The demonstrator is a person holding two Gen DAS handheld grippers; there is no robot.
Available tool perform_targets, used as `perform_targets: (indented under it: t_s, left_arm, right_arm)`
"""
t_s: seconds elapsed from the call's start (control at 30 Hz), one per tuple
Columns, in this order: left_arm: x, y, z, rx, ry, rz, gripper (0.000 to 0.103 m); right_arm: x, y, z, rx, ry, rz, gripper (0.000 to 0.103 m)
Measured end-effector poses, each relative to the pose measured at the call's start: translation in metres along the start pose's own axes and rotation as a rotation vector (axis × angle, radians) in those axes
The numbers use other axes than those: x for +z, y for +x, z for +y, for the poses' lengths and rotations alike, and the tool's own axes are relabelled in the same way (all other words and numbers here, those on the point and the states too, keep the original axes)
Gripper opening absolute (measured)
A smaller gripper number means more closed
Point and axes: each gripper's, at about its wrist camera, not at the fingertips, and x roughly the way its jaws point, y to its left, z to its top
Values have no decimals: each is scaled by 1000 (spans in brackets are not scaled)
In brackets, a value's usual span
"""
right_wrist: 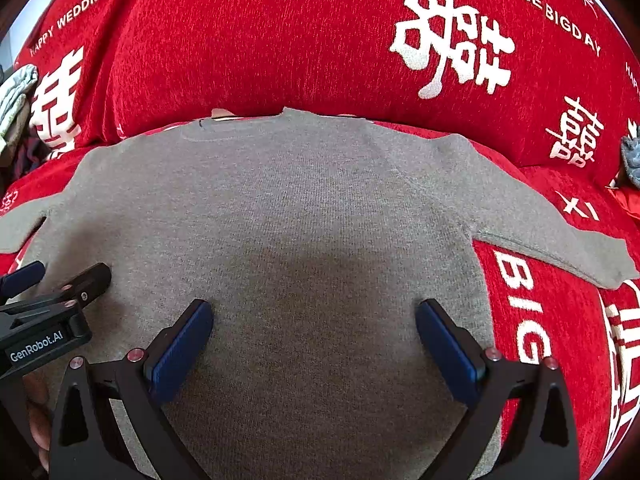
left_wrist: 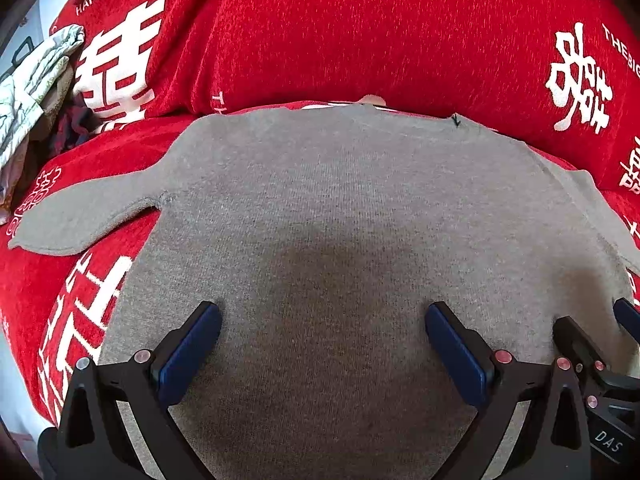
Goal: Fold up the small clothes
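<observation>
A grey sweater (left_wrist: 340, 208) is spread flat on a red sofa cover (left_wrist: 360, 32); the left gripper (left_wrist: 322, 344) and right gripper (right_wrist: 314, 340) are held wide apart above it.

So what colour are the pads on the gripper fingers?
Dark blue pads on black fingers, for the right gripper and left gripper alike; the right wrist view shows it best.

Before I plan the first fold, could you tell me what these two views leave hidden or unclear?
- Grey sweater hem: cut off by the bottom edge and both grippers' frames, in both views.
- Sweater's right sleeve: cut off at the left wrist view's right edge; only the right wrist view shows it.
- Clothes pile: squeezed against the left edge, pieces indistinguishable.
- Sofa cover under the sweater: hidden.
</observation>
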Motion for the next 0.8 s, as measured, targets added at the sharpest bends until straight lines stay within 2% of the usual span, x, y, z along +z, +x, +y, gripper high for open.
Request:
perform_targets:
  t_s: [0.27,0.43,0.57,0.8]
  left_arm:
    - [4,1,0,6,-25,32,103]
    - [2,-1,-2,26,-21,24,103]
    - [4,0,1,7,-29,39,103]
    - [7,0,-3,33,-24,67,103]
  right_arm:
    - [0,1,-3,1,1,-2,102]
    - [1,1,-4,0,-1,-1,102]
    - [0,1,-3,-2,-3,0,102]
    - [1,1,-2,-10,-10,4,102]
